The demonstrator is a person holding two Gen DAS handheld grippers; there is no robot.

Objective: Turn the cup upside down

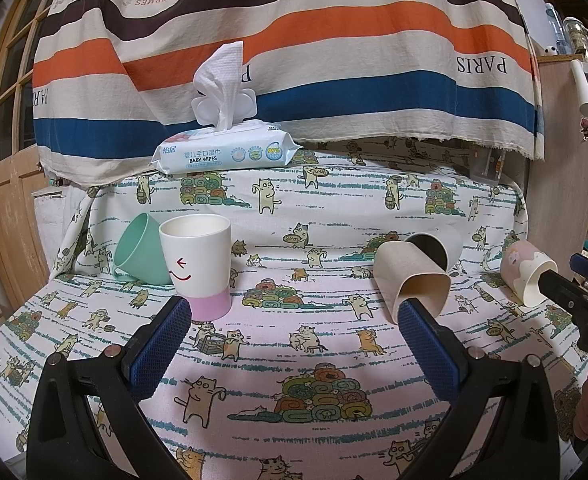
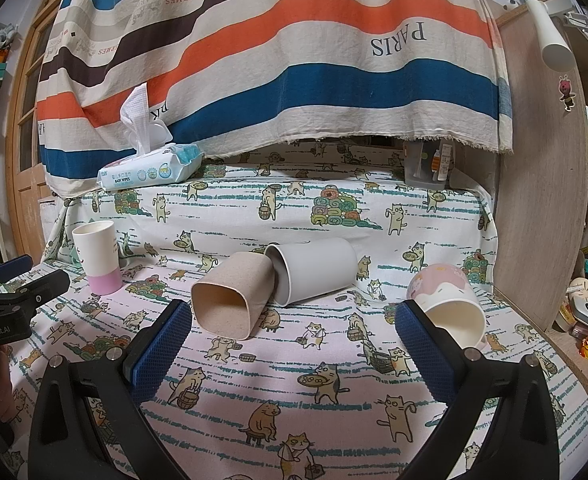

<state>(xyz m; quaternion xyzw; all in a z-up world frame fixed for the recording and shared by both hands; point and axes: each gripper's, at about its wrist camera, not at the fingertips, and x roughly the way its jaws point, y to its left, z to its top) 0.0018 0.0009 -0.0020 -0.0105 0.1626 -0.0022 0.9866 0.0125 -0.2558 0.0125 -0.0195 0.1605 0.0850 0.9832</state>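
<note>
A white cup with a pink base and a smile (image 1: 197, 264) stands upright on the cat-print cloth (image 1: 294, 344), also in the right wrist view (image 2: 97, 257). A mint green cup (image 1: 138, 254) leans tilted behind it. A beige square cup (image 1: 412, 280) (image 2: 231, 298), a grey cup (image 1: 440, 246) (image 2: 314, 270) and a pink-and-white cup (image 1: 528, 276) (image 2: 448, 302) lie on their sides. My left gripper (image 1: 294, 312) is open and empty between the smile cup and the beige cup. My right gripper (image 2: 294, 316) is open and empty between the beige cup and the pink-and-white cup.
A pack of baby wipes (image 1: 225, 148) (image 2: 149, 170) sits on the raised back ledge under a striped hanging cloth (image 1: 294, 40). A wooden door (image 1: 9, 160) is at the left, a wooden shelf side (image 2: 542, 200) at the right.
</note>
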